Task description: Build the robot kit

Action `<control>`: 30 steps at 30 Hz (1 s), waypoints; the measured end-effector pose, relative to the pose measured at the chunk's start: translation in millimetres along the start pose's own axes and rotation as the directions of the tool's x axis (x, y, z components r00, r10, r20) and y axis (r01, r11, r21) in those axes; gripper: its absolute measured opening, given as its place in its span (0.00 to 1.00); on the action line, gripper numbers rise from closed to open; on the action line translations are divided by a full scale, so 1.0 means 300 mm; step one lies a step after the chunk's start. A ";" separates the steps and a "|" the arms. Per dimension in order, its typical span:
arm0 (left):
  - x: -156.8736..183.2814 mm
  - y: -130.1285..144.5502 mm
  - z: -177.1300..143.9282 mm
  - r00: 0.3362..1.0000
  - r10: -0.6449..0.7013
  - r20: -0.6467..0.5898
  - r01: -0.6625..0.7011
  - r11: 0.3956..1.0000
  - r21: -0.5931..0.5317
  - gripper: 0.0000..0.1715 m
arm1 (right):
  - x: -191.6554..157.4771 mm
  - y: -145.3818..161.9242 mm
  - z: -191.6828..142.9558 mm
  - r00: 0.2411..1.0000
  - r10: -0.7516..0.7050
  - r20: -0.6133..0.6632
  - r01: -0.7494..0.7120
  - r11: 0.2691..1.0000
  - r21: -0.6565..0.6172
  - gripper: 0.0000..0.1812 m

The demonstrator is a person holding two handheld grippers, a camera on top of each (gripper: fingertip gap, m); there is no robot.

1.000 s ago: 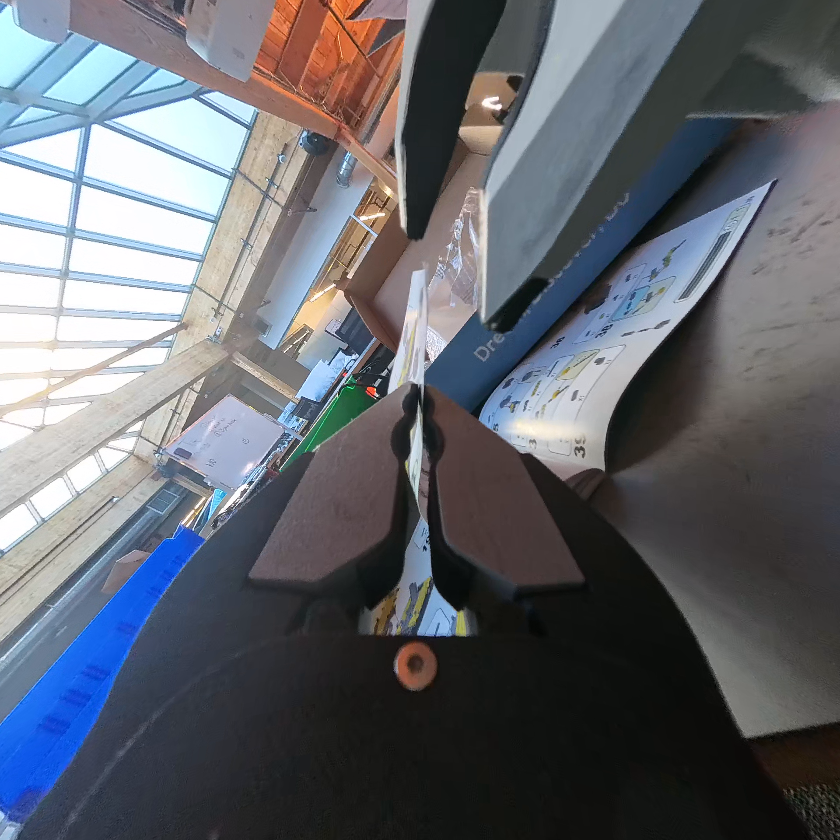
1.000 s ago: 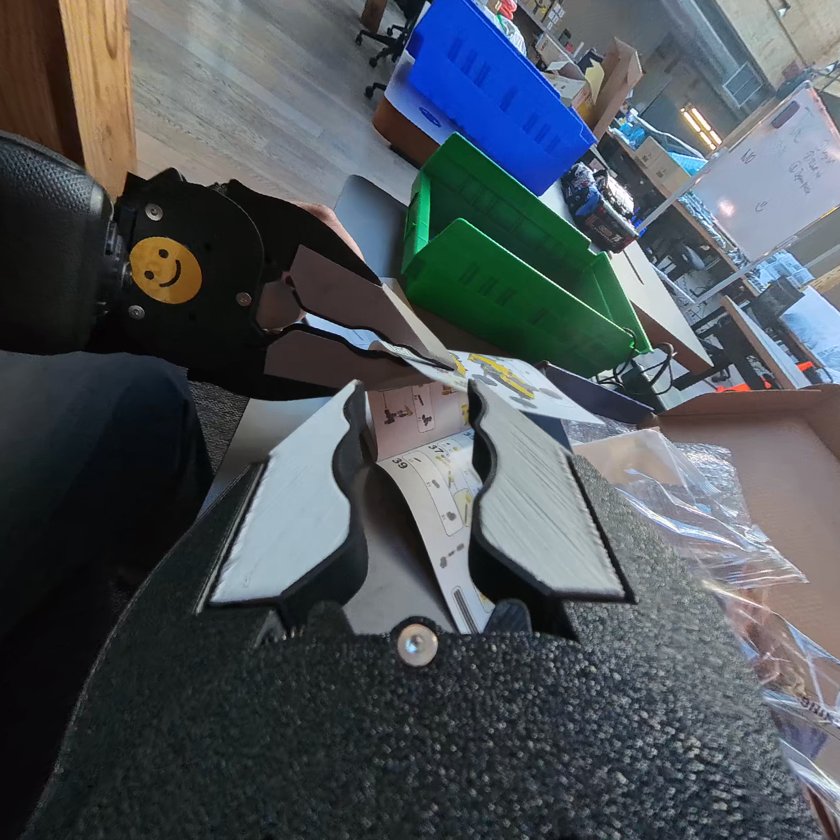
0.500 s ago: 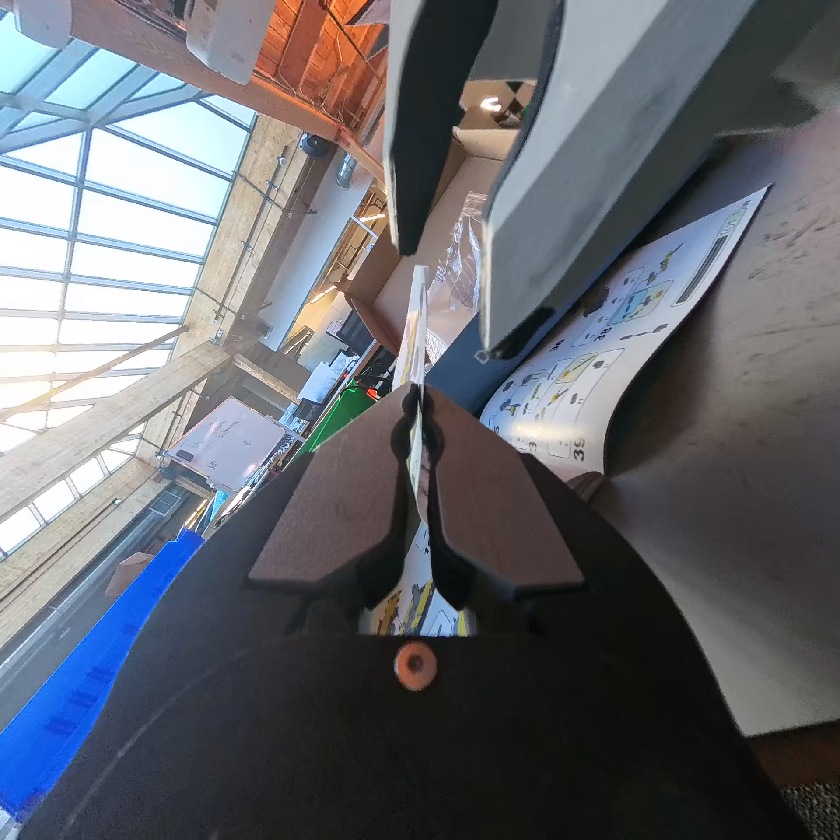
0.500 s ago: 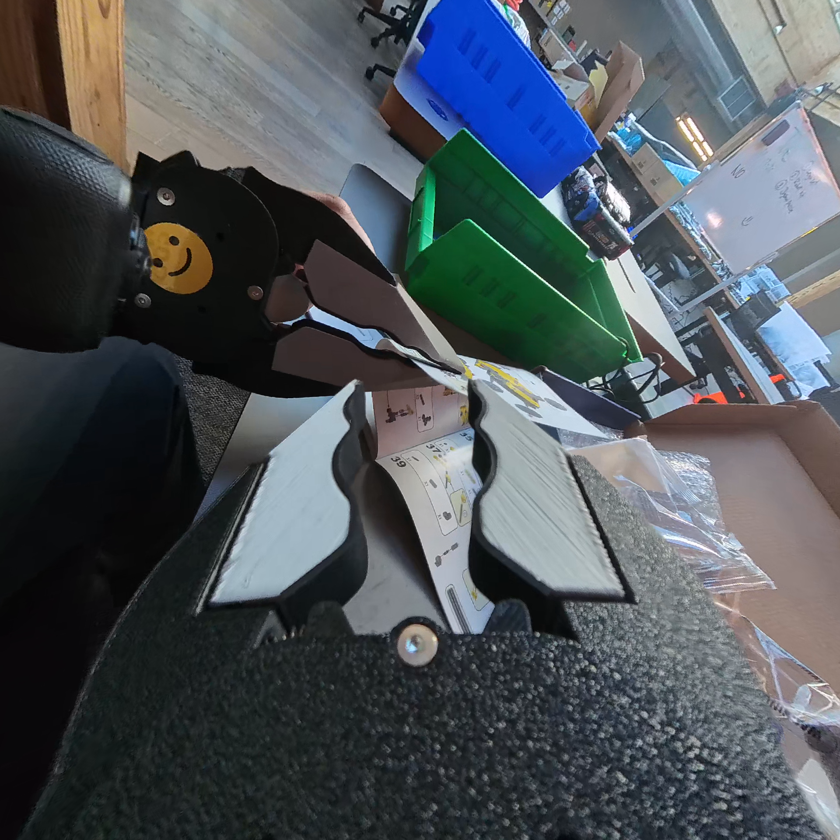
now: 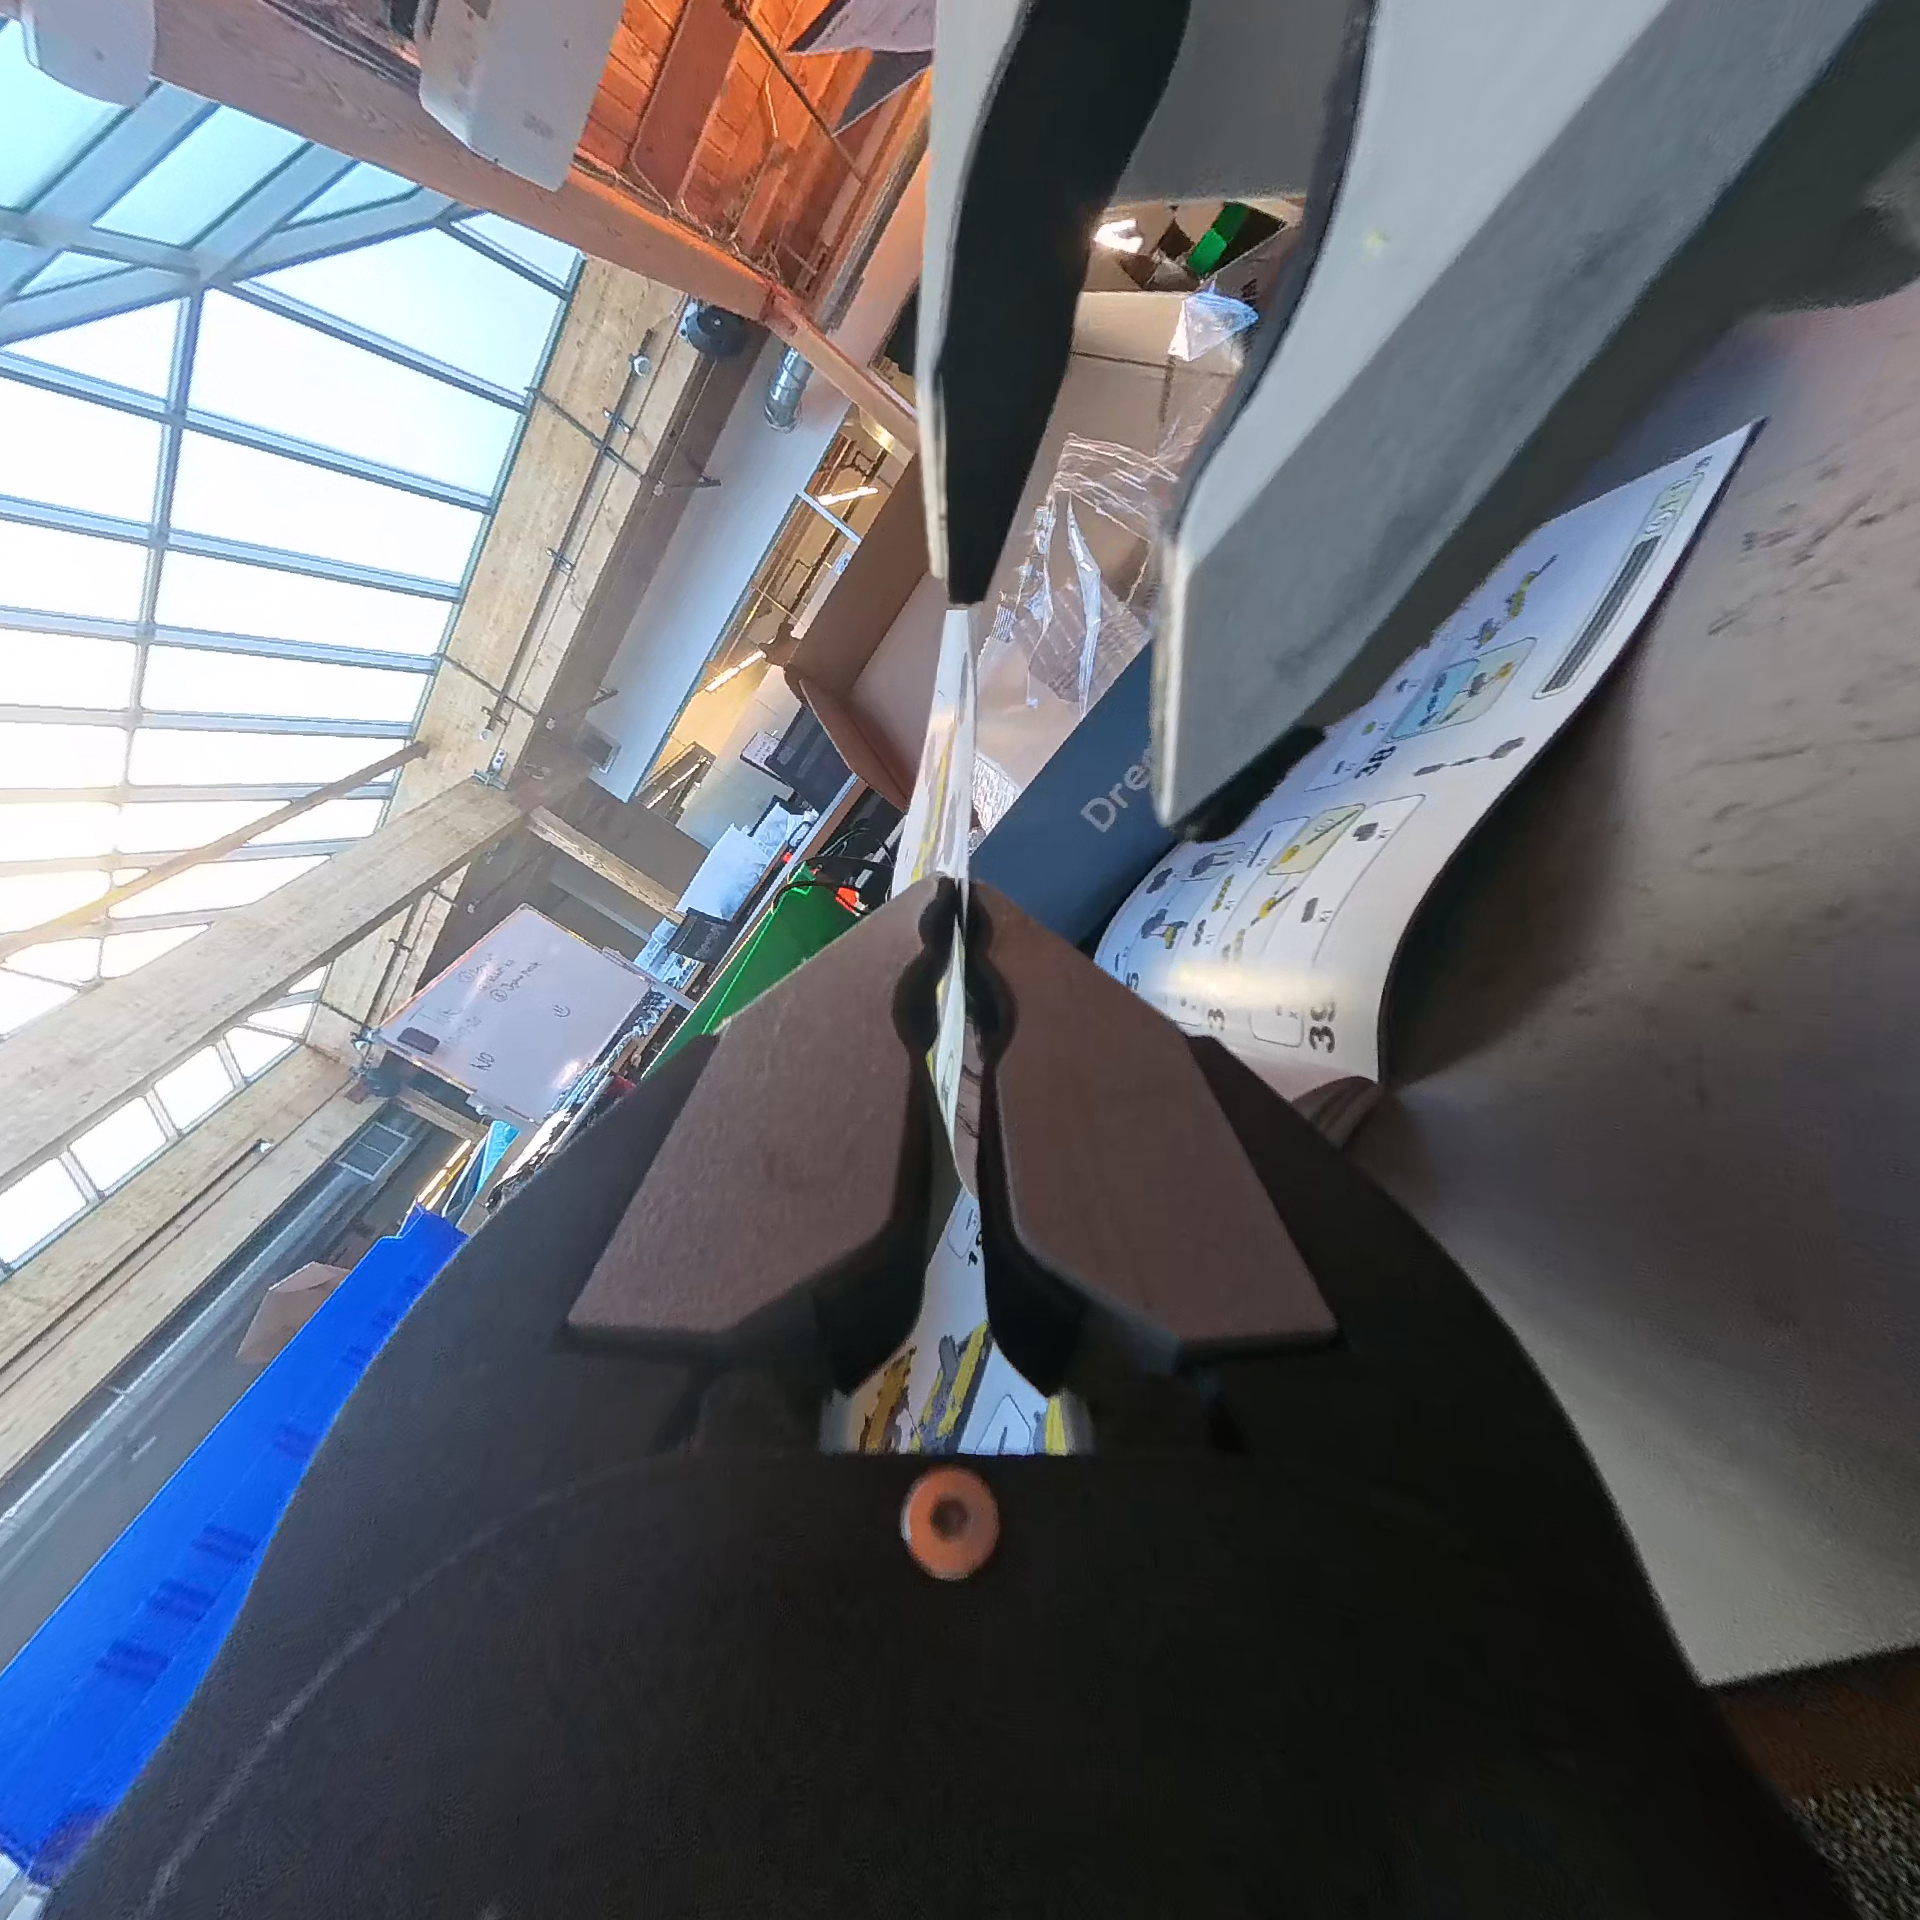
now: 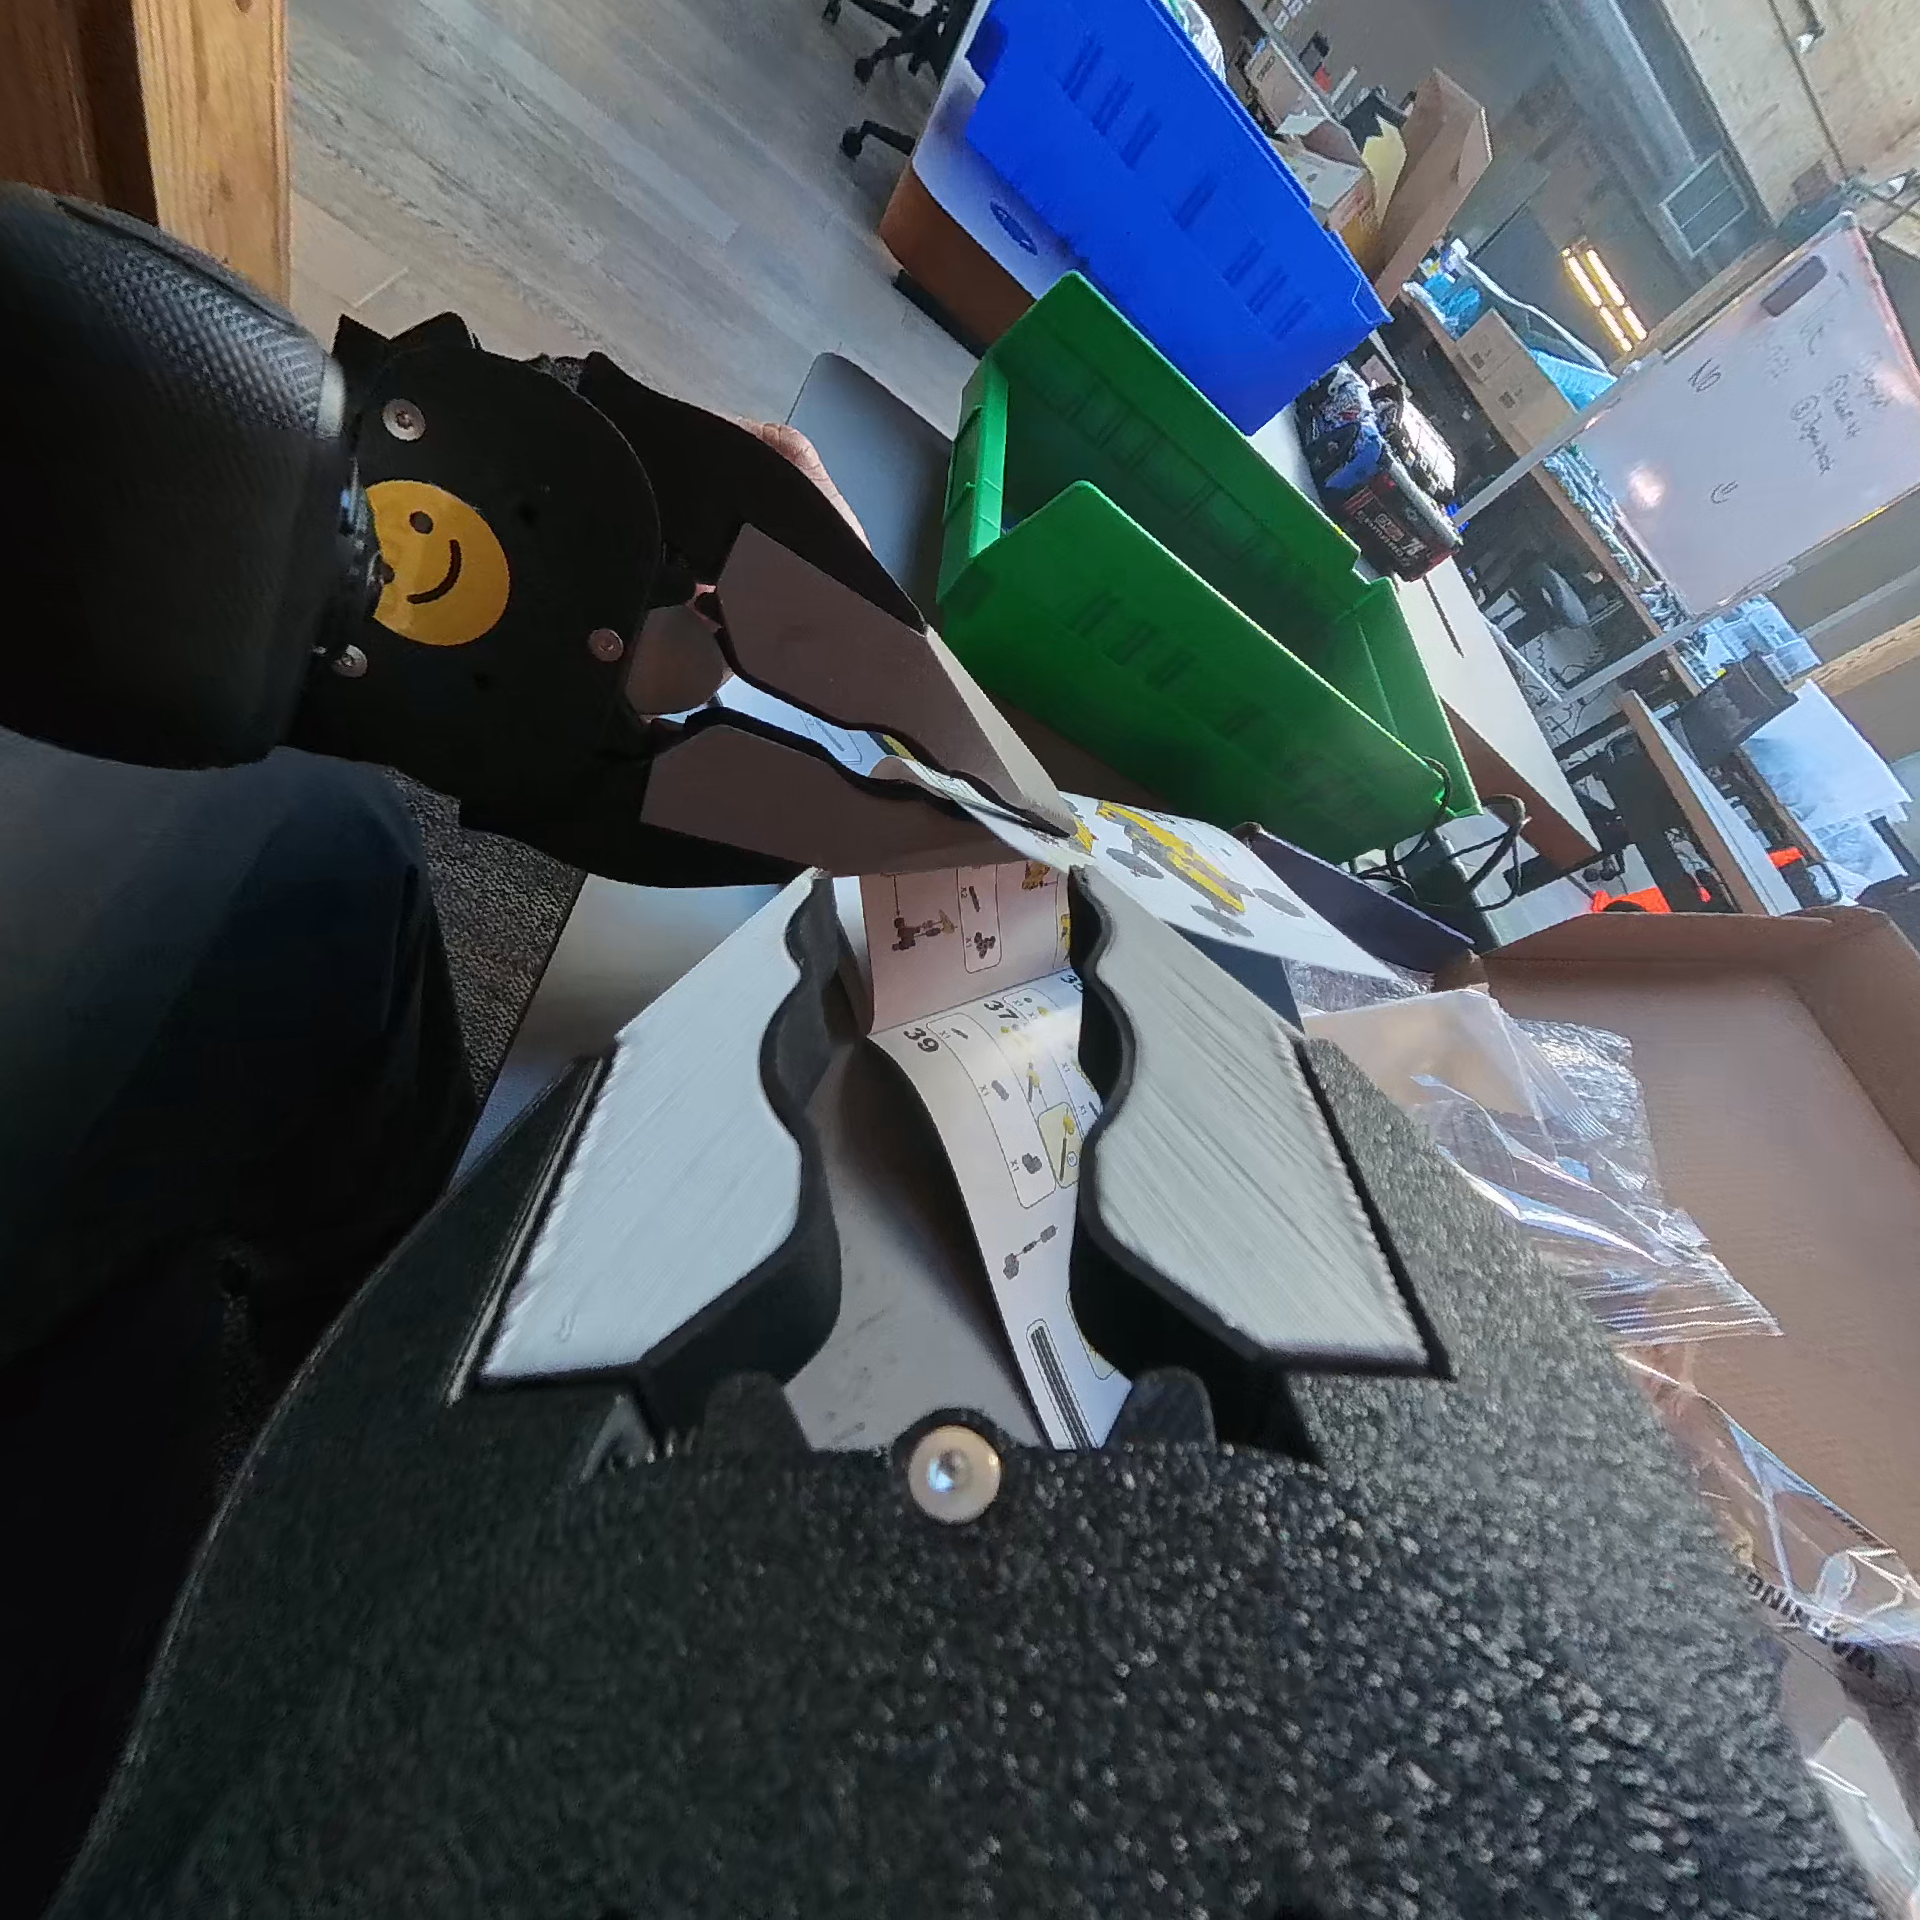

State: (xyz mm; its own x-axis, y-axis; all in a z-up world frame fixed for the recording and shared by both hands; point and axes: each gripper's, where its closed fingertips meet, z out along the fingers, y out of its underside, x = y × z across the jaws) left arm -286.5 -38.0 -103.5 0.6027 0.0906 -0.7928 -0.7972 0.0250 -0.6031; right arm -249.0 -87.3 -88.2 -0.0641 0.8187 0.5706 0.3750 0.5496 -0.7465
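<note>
Left wrist view: the left gripper (image 5: 951, 914), with brown fingers (image 5: 790, 1164), is clenched on a thin page of an instruction booklet (image 5: 1382, 831); the page stands edge-on between the tips and runs up toward 12 o'clock. The rest of the booklet lies open and curled on the grey table (image 5: 1662, 1195) at 2 o'clock, its printed side up. Above it, at 1 o'clock, the right gripper (image 5: 1070, 613) comes in from the top edge, its grey-white fingers (image 5: 1351, 499) apart; the nearer one hangs just over the booklet, though I cannot tell if it touches the paper. A dark blue box (image 5: 1070, 810) sits between the booklet and a cardboard box (image 5: 894, 675) holding clear plastic bags (image 5: 1081, 540). At 9 o'clock stand a whiteboard (image 5: 520, 1008) and, lower, a blue bin (image 5: 208, 1455).

Right wrist view: the right gripper (image 6: 945, 914) is released, its jaws wide, with the booklet (image 6: 997, 1091) lying on the table (image 6: 623, 966) between them. At 11 o'clock the left gripper (image 6: 1049, 826), black with a yellow smiley sticker (image 6: 436, 561), pinches the lifted page at its edge. A green bin (image 6: 1195, 644) lies at 1 o'clock, the blue bin (image 6: 1164, 197) beyond it. The cardboard box (image 6: 1714, 1091) and plastic bags (image 6: 1558, 1195) are at 3 o'clock
</note>
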 end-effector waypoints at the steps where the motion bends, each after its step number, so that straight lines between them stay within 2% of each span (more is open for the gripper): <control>1: 0.000 -0.001 0.000 1.000 0.000 0.000 0.000 1.000 0.000 0.00 | 0.000 -0.001 0.000 1.000 -0.001 0.000 0.001 1.000 0.001 0.25; 21: 0.000 -0.002 -0.001 1.000 0.004 -0.001 -0.004 1.000 -0.002 0.00 | -0.004 -0.007 0.010 1.000 -0.009 0.006 0.009 1.000 0.000 0.24; 30: -0.001 0.002 0.000 1.000 -0.004 -0.006 0.004 1.000 -0.007 0.00 | -0.009 0.012 0.024 0.999 0.035 0.021 -0.035 0.999 0.007 0.24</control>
State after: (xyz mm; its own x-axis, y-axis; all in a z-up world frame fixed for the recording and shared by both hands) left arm -287.2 -38.2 -103.7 0.6063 0.0848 -0.7907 -0.7944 0.0187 -0.6071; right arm -254.2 -86.4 -94.8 -0.0704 0.8406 0.5371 0.3706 0.5219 -0.7683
